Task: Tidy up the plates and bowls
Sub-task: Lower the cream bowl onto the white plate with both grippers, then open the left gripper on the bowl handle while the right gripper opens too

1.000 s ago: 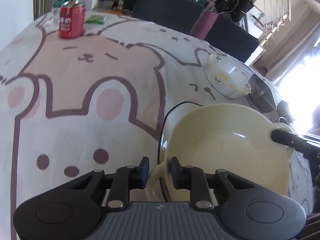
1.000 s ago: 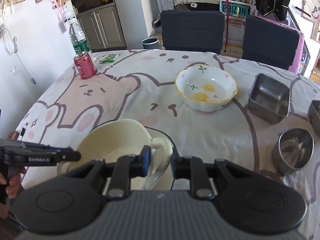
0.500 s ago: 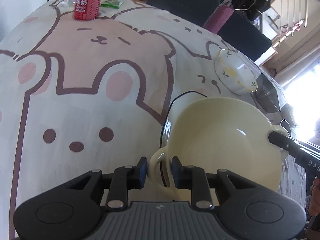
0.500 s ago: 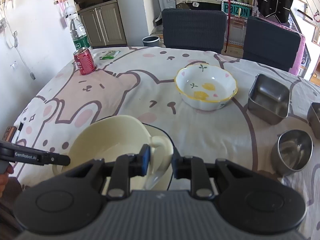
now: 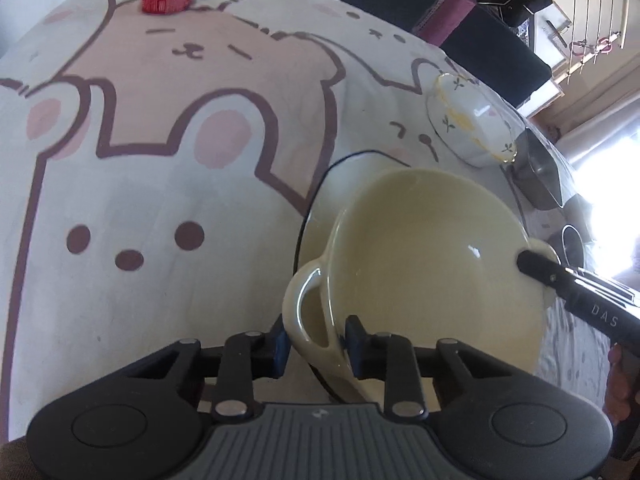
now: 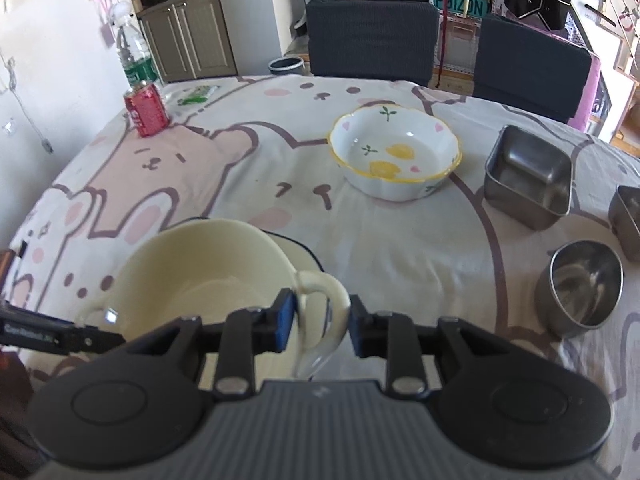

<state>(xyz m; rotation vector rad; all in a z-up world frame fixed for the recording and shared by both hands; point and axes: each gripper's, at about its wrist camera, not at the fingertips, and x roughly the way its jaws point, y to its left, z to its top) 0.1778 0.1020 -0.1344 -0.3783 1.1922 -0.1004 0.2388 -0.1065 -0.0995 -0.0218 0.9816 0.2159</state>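
A cream two-handled bowl point(image 5: 432, 248) is held above a dark-rimmed white plate point(image 5: 316, 208) on the bear-print tablecloth. My left gripper point(image 5: 314, 340) is shut on one loop handle of the bowl. My right gripper point(image 6: 322, 322) is shut on the opposite handle point(image 6: 320, 300); its finger also shows in the left wrist view point(image 5: 576, 292). The bowl point(image 6: 200, 272) tilts slightly. A white flowered bowl point(image 6: 394, 158) sits beyond it, mid-table.
Two square steel containers point(image 6: 528, 174) and a round steel bowl point(image 6: 582, 294) stand at the right. A red can point(image 6: 146, 110) and a water bottle point(image 6: 134, 58) stand at the far left. Two dark chairs point(image 6: 372, 40) are behind the table.
Both grippers have kept hold of the cream bowl and lifted it a little; it has tilted and shifted toward the flowered bowl.
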